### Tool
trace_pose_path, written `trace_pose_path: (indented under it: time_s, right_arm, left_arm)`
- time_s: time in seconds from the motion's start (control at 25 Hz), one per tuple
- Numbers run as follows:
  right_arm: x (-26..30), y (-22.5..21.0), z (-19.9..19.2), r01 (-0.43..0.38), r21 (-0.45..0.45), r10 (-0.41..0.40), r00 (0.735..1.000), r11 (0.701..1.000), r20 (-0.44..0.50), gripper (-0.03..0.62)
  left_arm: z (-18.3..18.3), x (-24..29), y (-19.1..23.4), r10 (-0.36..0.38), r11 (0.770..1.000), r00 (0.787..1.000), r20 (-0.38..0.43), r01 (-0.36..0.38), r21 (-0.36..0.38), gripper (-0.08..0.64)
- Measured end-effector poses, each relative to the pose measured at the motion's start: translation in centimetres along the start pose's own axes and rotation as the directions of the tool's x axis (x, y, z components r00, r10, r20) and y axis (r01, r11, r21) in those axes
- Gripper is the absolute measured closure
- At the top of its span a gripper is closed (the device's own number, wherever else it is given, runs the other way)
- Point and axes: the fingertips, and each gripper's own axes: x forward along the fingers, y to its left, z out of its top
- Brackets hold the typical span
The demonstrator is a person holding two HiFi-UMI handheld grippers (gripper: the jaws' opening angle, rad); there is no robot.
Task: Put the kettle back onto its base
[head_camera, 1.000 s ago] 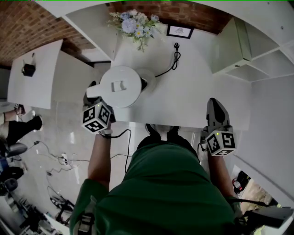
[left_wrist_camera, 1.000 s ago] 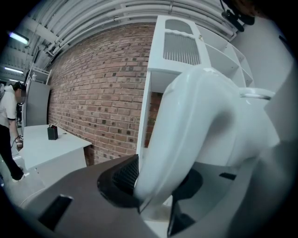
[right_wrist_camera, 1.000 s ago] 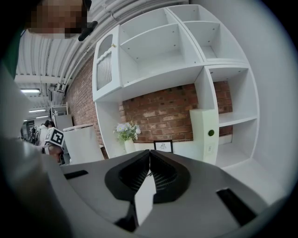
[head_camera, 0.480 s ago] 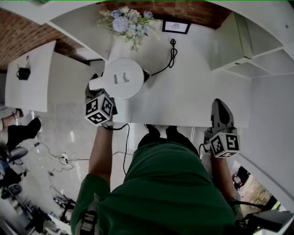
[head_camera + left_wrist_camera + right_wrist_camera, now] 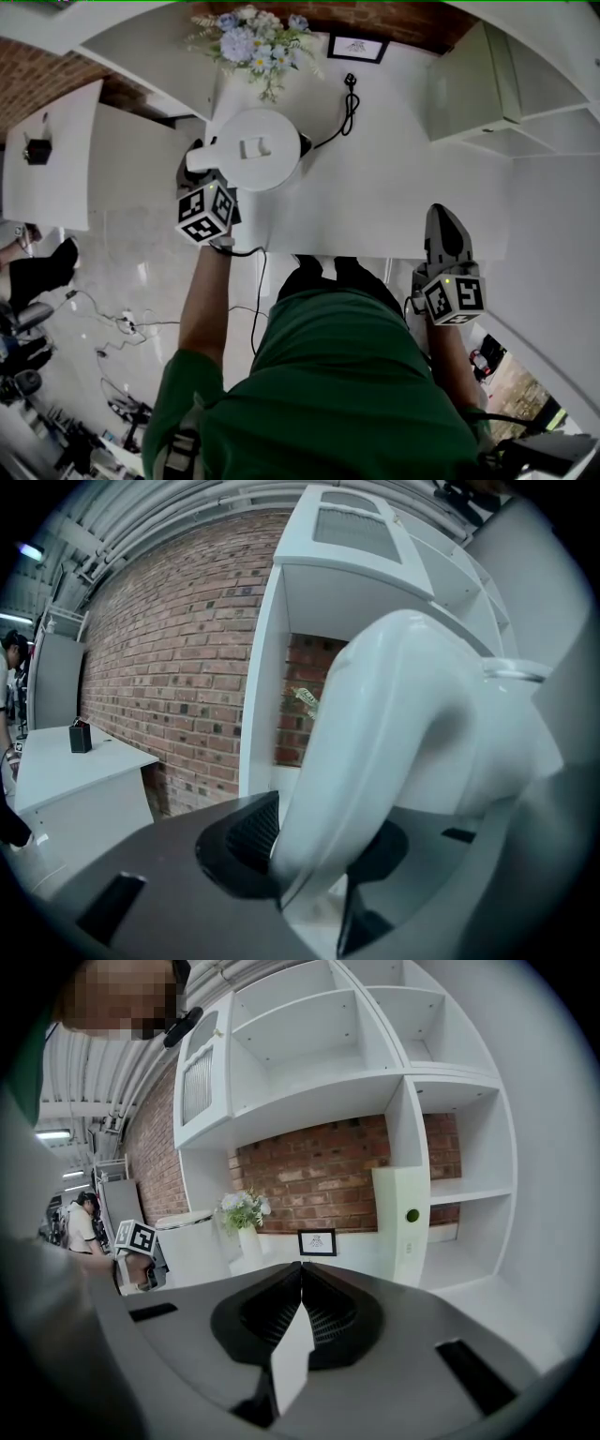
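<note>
A white kettle (image 5: 255,150) stands over the white table (image 5: 375,197) at its left end, seen from above. My left gripper (image 5: 197,173) is shut on the kettle's handle (image 5: 375,742), with a dark pad on each side of it. The base is almost wholly hidden under the kettle; only a dark sliver (image 5: 305,144) shows at its right, where the black cord (image 5: 342,117) leaves. Whether the kettle rests on the base I cannot tell. My right gripper (image 5: 442,220) hangs shut and empty over the table's near right edge, jaws meeting in the right gripper view (image 5: 300,1312).
A vase of flowers (image 5: 253,42) and a small picture frame (image 5: 359,47) stand at the back of the table. A tall white box (image 5: 469,84) and open shelves (image 5: 375,1072) lie to the right. A second white table (image 5: 56,169) is at the left.
The left gripper has carried the kettle away from me and downward over the base, whose pale rim no longer shows beside it. The right gripper has hardly moved.
</note>
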Motion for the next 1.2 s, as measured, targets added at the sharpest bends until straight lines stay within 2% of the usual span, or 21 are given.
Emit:
trace_pose_path:
  time_s: [1.2]
  right_arm:
    - [1.1,1.5,-0.5,-0.062,-0.010,0.062,0.998,0.998,-0.031,0.571]
  left_arm:
    - [-1.4,2.3,-0.6,-0.028,0.999,1.000,-0.001,0.028,0.027,0.407]
